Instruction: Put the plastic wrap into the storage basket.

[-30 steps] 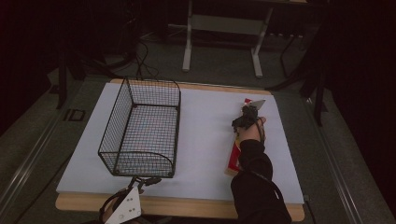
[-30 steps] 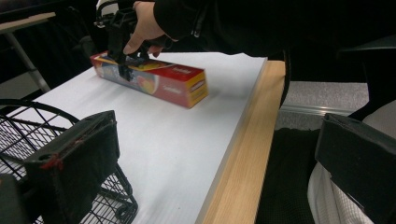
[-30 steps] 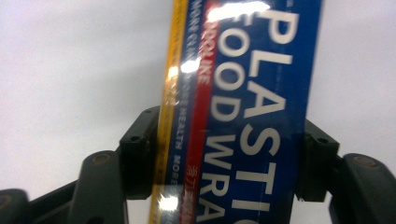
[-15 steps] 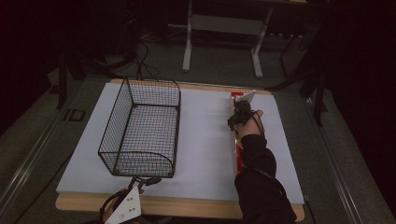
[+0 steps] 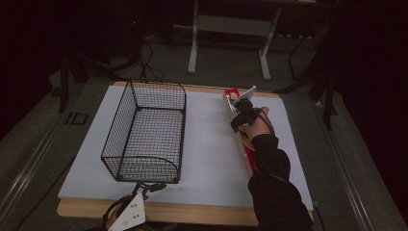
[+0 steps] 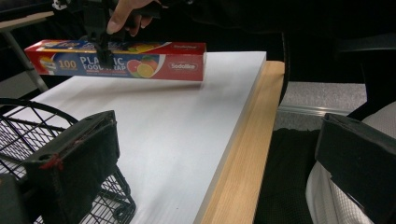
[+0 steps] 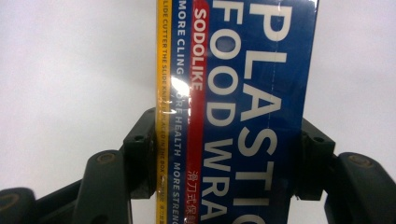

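A long red and blue box of plastic food wrap (image 5: 246, 147) hangs over the right side of the white board (image 5: 207, 144), pointing away from me. My right gripper (image 5: 239, 113) is shut across it near its far end. In the right gripper view the black fingers (image 7: 140, 154) press both long sides of the box (image 7: 243, 93). The left gripper view has the box (image 6: 154, 63) lifted clear of the board, with the right gripper (image 6: 102, 46) gripping it from above. My left gripper (image 5: 149, 186) rests at the table's near edge beside the wire basket (image 5: 115, 130), open, with nothing between its jaws (image 6: 215, 154).
The black wire basket (image 6: 18, 121) stands on the left half of the board, with nothing in it. The board lies on a wooden table whose edge (image 6: 243, 154) shows at the near side. A metal table frame (image 5: 231, 29) stands on the floor beyond.
My right gripper has risen with the box and carried it toward the far edge of the board. The left gripper has stayed where it was.
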Tool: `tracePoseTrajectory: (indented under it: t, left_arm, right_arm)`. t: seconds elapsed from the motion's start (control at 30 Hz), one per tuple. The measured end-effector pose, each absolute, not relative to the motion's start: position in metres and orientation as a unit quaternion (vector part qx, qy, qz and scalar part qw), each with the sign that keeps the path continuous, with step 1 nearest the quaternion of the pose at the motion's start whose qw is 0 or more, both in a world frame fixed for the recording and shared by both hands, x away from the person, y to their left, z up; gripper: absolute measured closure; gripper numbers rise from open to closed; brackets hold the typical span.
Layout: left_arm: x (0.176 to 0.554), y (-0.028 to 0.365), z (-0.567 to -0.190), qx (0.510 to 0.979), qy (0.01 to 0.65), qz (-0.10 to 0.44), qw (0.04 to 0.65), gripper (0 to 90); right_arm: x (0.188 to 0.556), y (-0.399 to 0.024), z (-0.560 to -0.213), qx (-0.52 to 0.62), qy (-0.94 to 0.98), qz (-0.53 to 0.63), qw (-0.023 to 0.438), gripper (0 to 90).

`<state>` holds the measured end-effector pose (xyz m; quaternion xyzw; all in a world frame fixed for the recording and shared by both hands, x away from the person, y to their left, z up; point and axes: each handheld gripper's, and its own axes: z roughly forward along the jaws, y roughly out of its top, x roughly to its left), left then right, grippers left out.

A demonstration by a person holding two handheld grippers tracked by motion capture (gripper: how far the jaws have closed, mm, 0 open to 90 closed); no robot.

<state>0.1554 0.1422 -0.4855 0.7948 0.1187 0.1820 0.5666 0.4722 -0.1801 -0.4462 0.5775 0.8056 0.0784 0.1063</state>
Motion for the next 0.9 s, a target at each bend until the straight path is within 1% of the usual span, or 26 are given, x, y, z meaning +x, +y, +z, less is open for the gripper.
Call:
tracePoseTrajectory:
  t: [0.33,0.9]
  left_arm:
    - [0.156,0.141,-0.486,0.796,0.12,0.182,0.565,0.1]
    - [0.155,0.142,-0.486,0.796,0.118,0.183,0.565,0.1]
  right_arm:
    - [0.466,-0.164,-0.42,0.56,0.817,0.091,0.101,39.2]
    - [0.465,-0.126,-0.364,0.551,0.813,0.128,0.135,39.2]
